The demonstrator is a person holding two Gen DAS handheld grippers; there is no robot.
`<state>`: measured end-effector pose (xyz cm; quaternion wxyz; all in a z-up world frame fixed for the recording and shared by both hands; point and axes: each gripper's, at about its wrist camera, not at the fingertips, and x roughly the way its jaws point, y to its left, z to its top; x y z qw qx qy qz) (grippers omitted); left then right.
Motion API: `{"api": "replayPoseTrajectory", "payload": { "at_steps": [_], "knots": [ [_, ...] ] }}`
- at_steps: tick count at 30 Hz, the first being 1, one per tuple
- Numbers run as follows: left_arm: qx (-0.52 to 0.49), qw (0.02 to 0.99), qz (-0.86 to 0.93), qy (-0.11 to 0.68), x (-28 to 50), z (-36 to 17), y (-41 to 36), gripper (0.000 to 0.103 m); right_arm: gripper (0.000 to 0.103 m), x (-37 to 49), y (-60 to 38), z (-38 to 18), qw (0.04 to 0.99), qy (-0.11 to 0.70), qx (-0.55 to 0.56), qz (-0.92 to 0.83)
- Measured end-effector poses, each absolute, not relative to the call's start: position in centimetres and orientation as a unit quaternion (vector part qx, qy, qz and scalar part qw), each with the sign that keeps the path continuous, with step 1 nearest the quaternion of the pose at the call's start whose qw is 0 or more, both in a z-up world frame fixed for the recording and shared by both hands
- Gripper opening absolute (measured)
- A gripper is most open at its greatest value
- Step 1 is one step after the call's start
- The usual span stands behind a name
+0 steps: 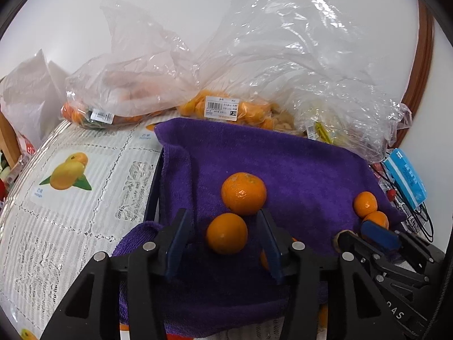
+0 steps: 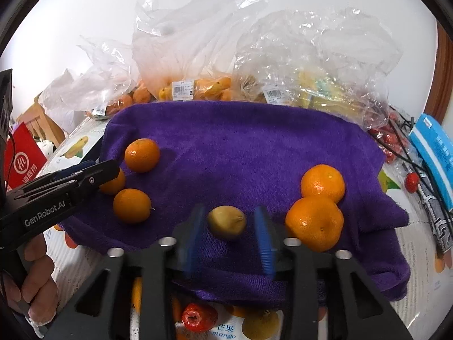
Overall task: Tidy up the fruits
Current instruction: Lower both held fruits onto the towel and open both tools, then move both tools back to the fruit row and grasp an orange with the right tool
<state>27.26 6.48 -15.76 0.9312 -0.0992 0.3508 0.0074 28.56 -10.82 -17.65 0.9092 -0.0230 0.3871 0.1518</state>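
A purple towel (image 1: 297,170) (image 2: 240,147) lies spread on the table with fruit on it. My left gripper (image 1: 222,216) is open astride a small orange (image 1: 226,236), with a gap on each side; a larger orange (image 1: 243,194) rests just beyond it. My right gripper (image 2: 229,212) is open around a small yellow-brown fruit (image 2: 226,222), pads not pressing. Two oranges (image 2: 314,223) (image 2: 322,182) touch each other to its right. In the right wrist view the left gripper (image 2: 102,170) reaches in from the left among three oranges (image 2: 131,205). The right gripper (image 1: 359,233) shows at the left wrist view's lower right.
Clear plastic bags (image 1: 254,56) (image 2: 311,65) of oranges and yellow fruit stand behind the towel. A blue box (image 2: 433,153) and black cables lie on the right, a red bag (image 2: 22,158) on the left. A red fruit (image 2: 198,317) sits on the fruit-printed tablecloth (image 1: 70,198).
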Motion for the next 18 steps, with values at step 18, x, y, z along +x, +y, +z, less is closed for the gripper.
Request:
{"api": "replayPoseTrajectory", "payload": {
  "at_steps": [18],
  "knots": [
    [-0.094, 0.948, 0.026, 0.304, 25.3, -14.9, 6.5, 0.051, 0.059, 25.4, -13.0, -13.6, 0.93, 0.337, 0.018, 0.146]
  ]
}}
